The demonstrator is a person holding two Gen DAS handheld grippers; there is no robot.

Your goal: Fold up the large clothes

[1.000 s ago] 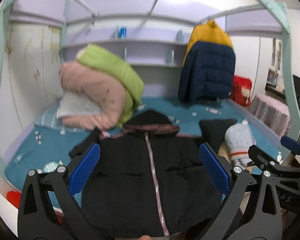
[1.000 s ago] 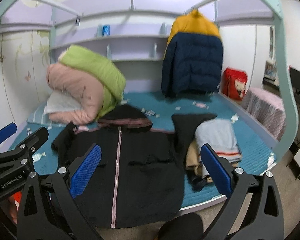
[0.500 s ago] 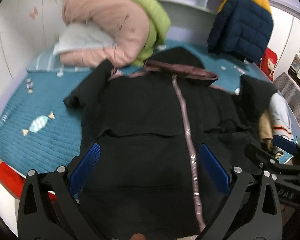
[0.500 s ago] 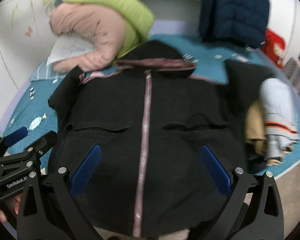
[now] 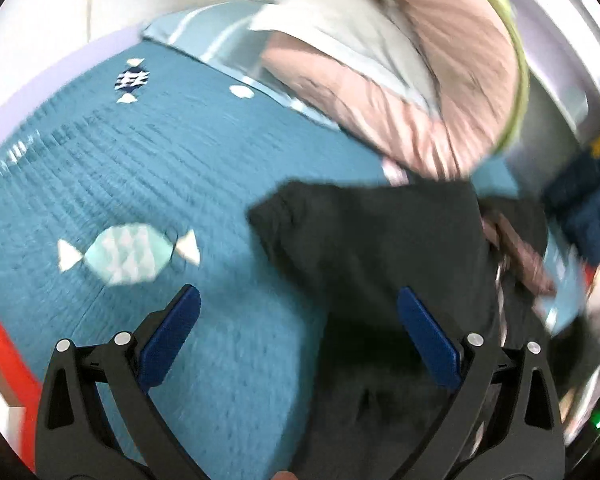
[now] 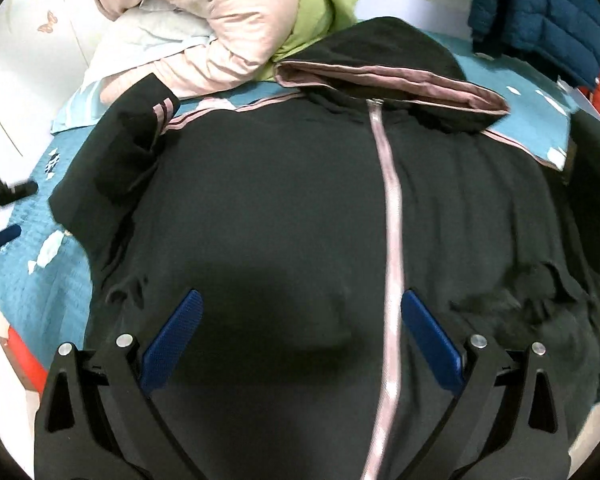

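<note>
Black hoodie spread flat on bed, zipper up. Left tool gaping above its sleeve edge; right tool gaping over chest.

Black hooded zip jacket lies flat on the teal quilted bed, hood toward the wall. Pink-and-green rolled bedding sits behind its left shoulder, touching. Navy puffer coat hangs behind, right.
</note>
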